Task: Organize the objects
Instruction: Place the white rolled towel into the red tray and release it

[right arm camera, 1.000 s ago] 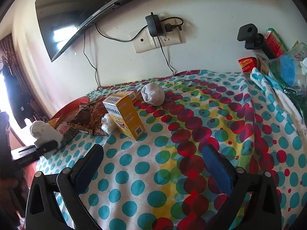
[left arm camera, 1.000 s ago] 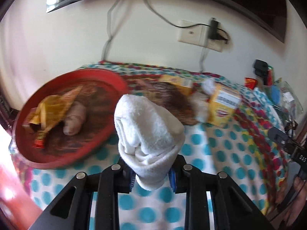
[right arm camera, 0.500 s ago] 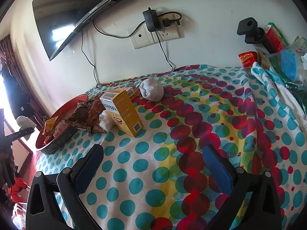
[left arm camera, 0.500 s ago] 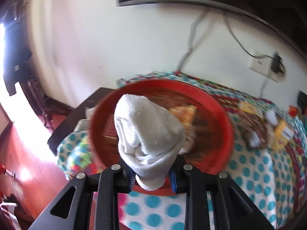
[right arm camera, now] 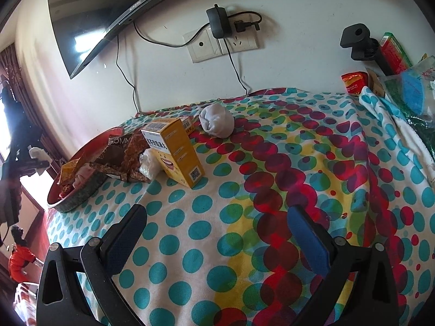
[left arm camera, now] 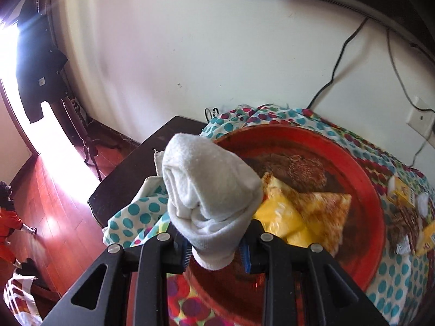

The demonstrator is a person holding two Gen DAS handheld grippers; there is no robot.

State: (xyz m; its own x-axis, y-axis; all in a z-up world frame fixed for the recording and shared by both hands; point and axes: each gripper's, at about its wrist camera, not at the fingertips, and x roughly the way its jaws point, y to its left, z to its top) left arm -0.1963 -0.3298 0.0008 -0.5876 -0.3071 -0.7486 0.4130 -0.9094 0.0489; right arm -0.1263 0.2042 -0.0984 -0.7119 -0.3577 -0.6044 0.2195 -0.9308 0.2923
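Left claw (left arm camera: pixel 214 247) grips the rolled white sock (left arm camera: pixel 209 190) above the red tray's (left arm camera: pixel 361 168) near rim; right claw (right arm camera: pixel 217 233) gapes unladen.
We judge placement underway: next we lower and release inside the tray beside the yellow packets (left arm camera: pixel 282 217). A second sock (right arm camera: pixel 216 121) and yellow box (right arm camera: pixel 176 149) wait beyond the tray; the television (right arm camera: pixel 108 13) reads "xiaomi".

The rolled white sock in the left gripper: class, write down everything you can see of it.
The sock is white terry-like knit, rolled into a soft bundle with folds showing on its front and a ribbed cuff end hanging below. The left gripper is shut on its lower part, blue pads pressing both sides, so it stands upright, top leaning slightly left. It is held in the air in front of the red tray, touching nothing but the pads. In the right wrist view it shows small and far left.
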